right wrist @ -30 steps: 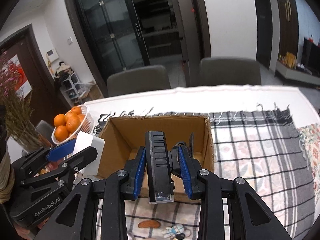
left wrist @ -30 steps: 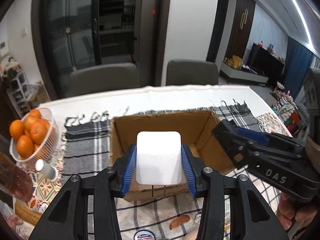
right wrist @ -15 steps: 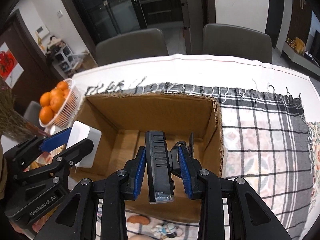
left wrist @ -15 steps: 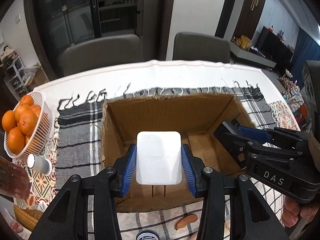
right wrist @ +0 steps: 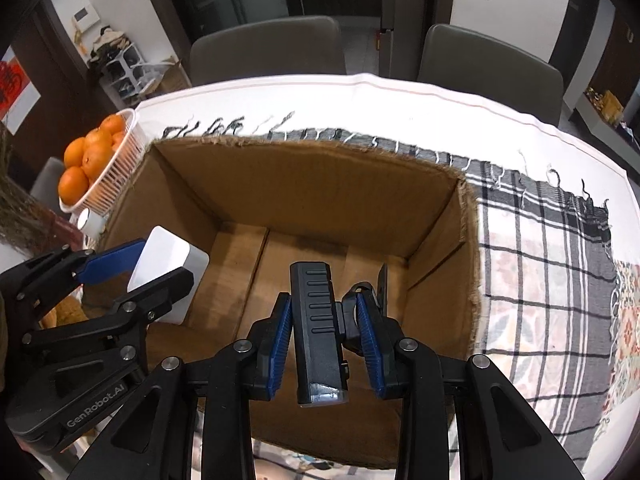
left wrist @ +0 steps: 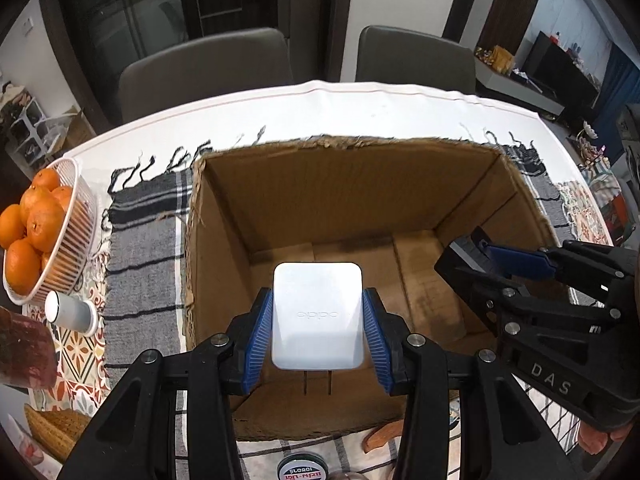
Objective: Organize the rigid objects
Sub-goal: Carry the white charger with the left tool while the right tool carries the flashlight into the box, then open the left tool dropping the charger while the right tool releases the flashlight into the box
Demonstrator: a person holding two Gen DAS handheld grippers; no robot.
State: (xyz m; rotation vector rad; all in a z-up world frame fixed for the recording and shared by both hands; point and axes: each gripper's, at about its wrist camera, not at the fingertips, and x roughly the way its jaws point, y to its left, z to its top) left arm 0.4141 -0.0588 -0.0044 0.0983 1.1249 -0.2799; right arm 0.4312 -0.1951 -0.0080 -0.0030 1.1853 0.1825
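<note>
An open cardboard box (left wrist: 344, 184) (right wrist: 304, 184) sits on a checked cloth, and its floor is bare. My left gripper (left wrist: 318, 320) is shut on a white OPPO charger (left wrist: 317, 316) and holds it above the box's near left part; the charger also shows in the right wrist view (right wrist: 168, 264). My right gripper (right wrist: 322, 332) is shut on a black ribbed device with a clip (right wrist: 316, 320), held above the box's near right part. The right gripper shows in the left wrist view (left wrist: 520, 264) at the right.
A white basket of oranges (left wrist: 44, 232) (right wrist: 100, 160) and a small white cylinder (left wrist: 70, 312) stand left of the box. A round tin (left wrist: 302, 468) and a brown piece (left wrist: 384, 436) lie before the box. Two grey chairs (left wrist: 208, 68) stand behind the table.
Both grippers have moved forward and tilted down over the box with their objects still held. The box now fills both views and its floor shows.
</note>
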